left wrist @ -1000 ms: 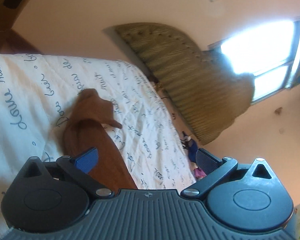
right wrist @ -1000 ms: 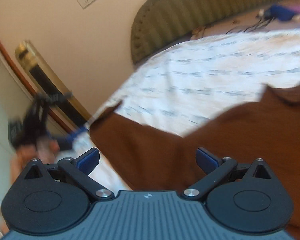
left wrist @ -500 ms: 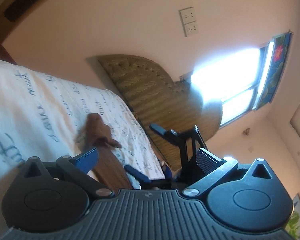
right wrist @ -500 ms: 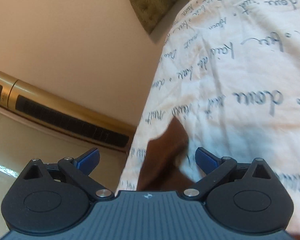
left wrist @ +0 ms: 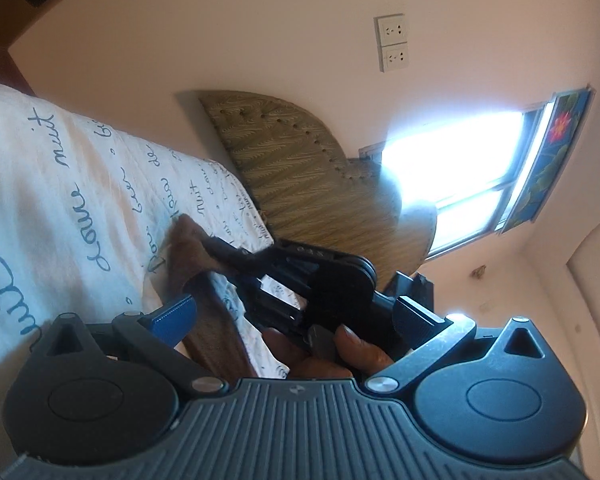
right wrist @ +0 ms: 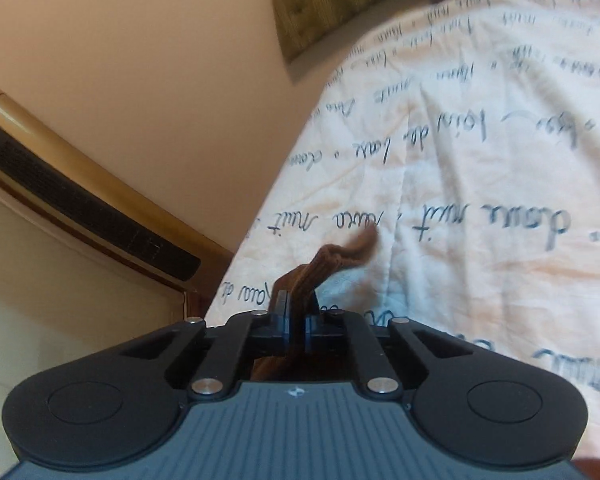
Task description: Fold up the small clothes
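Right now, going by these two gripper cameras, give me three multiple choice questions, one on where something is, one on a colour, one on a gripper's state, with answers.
1. Where does the garment lie?
A. on the script-printed bedsheet
B. on the floor
C. on a chair

2. What colour is the garment?
A. blue
B. brown
C. white

3. How is the right gripper?
A. wide open
B. out of view
C. shut on the garment

Answers:
1 A, the garment rests on the bedsheet.
2 B, brown in both views.
3 C, the right gripper pinches a fold, while the left gripper stands open.
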